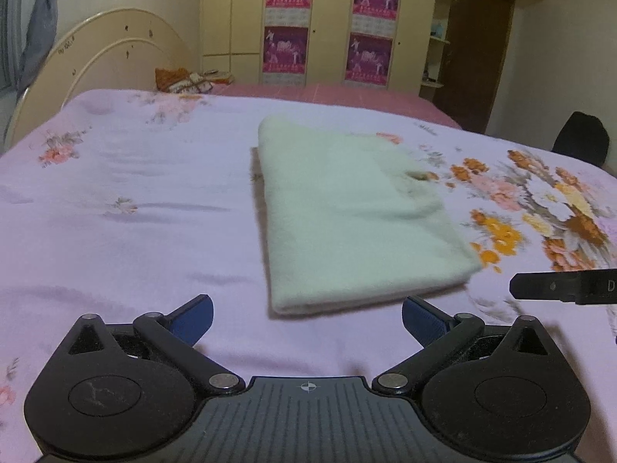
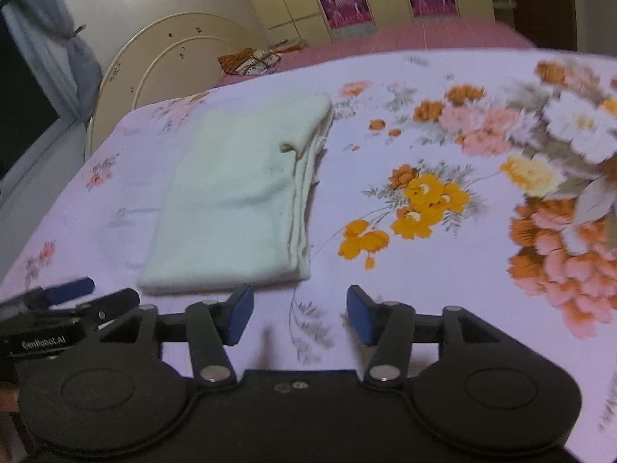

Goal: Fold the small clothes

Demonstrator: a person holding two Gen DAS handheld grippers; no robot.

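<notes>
pale folded cloth (image 1: 347,212) lies flat on the floral bedsheet (image 1: 135,193), at 12 o'clock of both tools. left gripper (image 1: 307,318) and right gripper (image 2: 300,314) are spread apart, empty. judgement: pinch the near corners together, evenly, lifting low.

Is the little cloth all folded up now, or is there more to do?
It looks nearly done. The pale cloth lies on the flowery bedsheet as a neat rectangle, with stacked layers along one edge. Nothing is in hand: the left gripper and right gripper are both open and empty. Maybe one more fold remains.
</notes>
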